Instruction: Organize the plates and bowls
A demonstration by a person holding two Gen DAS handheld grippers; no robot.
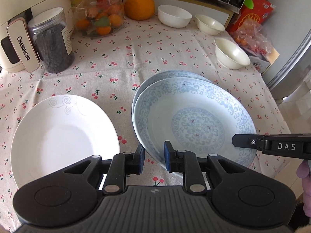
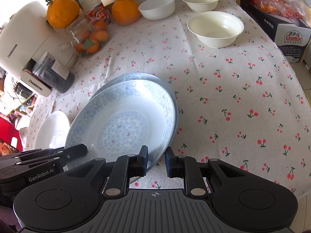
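A: What are the two grippers doing?

B: Both are clamped on one blue-patterned plate. The left gripper has its jaws narrow on the plate's near-left rim, one pad under it and one inside. The right gripper pinches the near-right rim the same way.

A: Where is that plate?

B: It sits tilted over a second blue-patterned plate, whose far edge shows behind it. Whether the two touch, I cannot tell. Both are at the near middle of the cherry-print tablecloth.

A: And the rest of the dishes?

B: A white plate lies flat just to the left, apart from the blue ones. Three bowls stand well apart at the far right: a white bowl, a small cream bowl and a nearer cream bowl.

A: Anything else?

B: On the far left, a cream appliance, a dark-filled jar, a glass jar of small oranges, and a large orange.
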